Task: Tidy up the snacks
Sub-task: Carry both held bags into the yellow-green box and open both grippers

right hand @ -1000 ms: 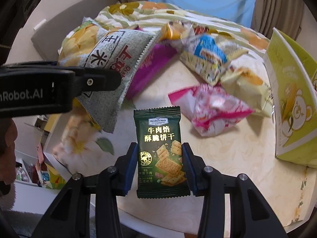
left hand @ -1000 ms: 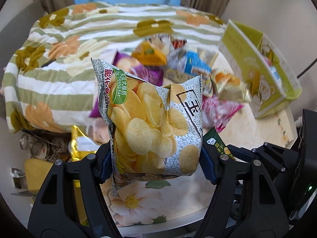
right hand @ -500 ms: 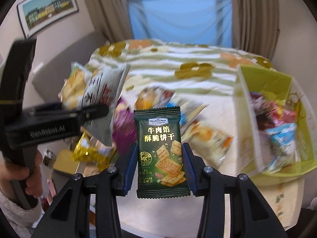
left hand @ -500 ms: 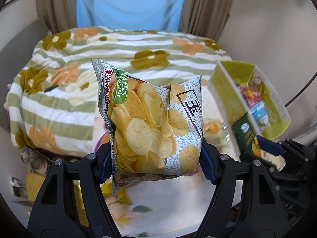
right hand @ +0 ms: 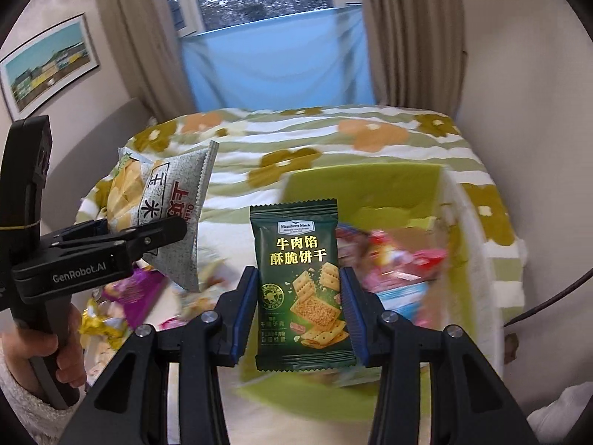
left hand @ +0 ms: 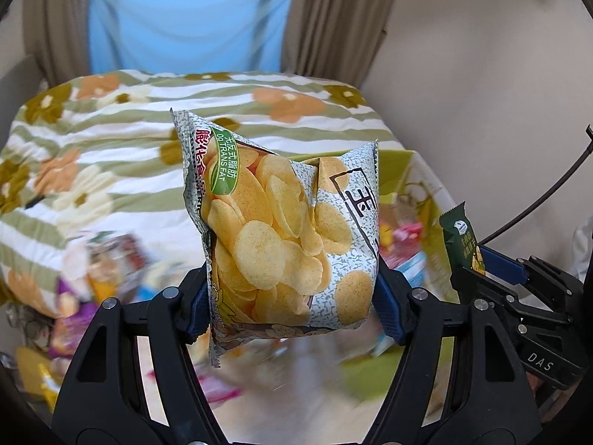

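Left wrist view, centre of frame: the left gripper [left hand: 292,304] is clamped on the lower part of a chip bag [left hand: 285,237], its blue pads pressing in from both sides. The bag stands upright, puffed with air. It is likely light and soft, its contents fragile; a hold low on the sides, as here, seems to spare the chips, though the glossy film may slip.

Right wrist view, lower centre: the right gripper [right hand: 300,311] is closed on a dark green cracker packet [right hand: 302,285], pads on its two long edges. The packet is flat and small, probably stiffer than the bag and also brittle inside; edge-to-edge pressure suits it.

Right wrist view, right of centre: a green bin [right hand: 370,185] lies behind and beneath the packet, holding blurred pink and blue wrappers. It is judged the destination for both snacks.

Lower left of both views: loose snacks [left hand: 111,270] lie on a pale table [left hand: 259,419], blurred.

Background: a bed with a striped floral cover [right hand: 333,141], beige curtains [right hand: 400,37], a blue cloth below the window [right hand: 274,63] and a framed picture [right hand: 48,66] at upper left. A hand [right hand: 40,363] grips the left gripper's handle at lower left.
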The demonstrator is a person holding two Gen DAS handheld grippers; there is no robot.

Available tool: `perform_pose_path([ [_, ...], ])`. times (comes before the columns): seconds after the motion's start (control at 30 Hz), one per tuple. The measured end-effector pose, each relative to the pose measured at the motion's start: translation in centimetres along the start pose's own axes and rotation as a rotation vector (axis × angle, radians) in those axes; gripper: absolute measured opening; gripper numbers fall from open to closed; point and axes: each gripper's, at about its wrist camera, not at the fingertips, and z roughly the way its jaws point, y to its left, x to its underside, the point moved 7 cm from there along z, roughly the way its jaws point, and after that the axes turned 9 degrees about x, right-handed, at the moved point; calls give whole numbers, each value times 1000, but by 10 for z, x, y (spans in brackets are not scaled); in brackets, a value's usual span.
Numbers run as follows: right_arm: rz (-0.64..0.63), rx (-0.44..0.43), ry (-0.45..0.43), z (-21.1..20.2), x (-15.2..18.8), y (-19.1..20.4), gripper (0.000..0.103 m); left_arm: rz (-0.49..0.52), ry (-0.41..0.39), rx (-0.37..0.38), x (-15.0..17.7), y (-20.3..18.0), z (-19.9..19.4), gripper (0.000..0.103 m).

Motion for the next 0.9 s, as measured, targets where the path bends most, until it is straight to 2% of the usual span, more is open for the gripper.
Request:
perform_pose_path([
  [0.17,29,6,14,15,-19,-57,41,-3,56,5,-19,-42,63,69],
  [0.33,48,-14,37,35,-31,-94,41,-3,116,-17,-28,-59,112,70],
  [0.43,63,-25,53,45,-33,-105,41,0,137,-32,-28,-62,128,92],
  [0.47,68,-27,56,47,-32,-109,41,7,140,-43,-27,-62,129,103],
  [0.9,95,-38,75,54,-30,-115,41,12,150,-64,9,-53,94,103],
])
